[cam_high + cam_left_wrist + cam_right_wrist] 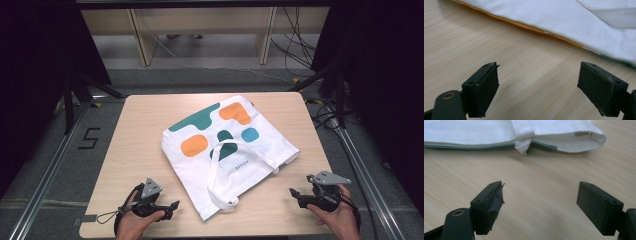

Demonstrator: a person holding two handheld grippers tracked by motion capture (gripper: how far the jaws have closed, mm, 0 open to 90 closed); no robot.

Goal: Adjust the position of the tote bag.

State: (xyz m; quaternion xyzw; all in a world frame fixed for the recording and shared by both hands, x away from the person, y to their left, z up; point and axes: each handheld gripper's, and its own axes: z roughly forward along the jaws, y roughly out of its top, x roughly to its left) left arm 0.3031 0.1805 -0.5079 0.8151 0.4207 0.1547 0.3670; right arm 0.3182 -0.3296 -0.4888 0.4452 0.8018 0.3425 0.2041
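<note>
A white tote bag (227, 150) printed with orange, green and blue shapes lies flat and slanted in the middle of the wooden table (135, 130). One of its straps (215, 185) loops toward the front edge. My left gripper (175, 205) rests near the front left, open and empty, pointing at the bag's edge (554, 17). My right gripper (291, 192) sits at the front right, open and empty, facing the bag's open mouth (564, 137). A hand holds each gripper.
Metal rails (45, 175) run along both sides of the table. Wooden furniture legs (142, 40) and loose cables (295, 45) lie on the floor beyond the far edge. Bare wood shows in front of both grippers.
</note>
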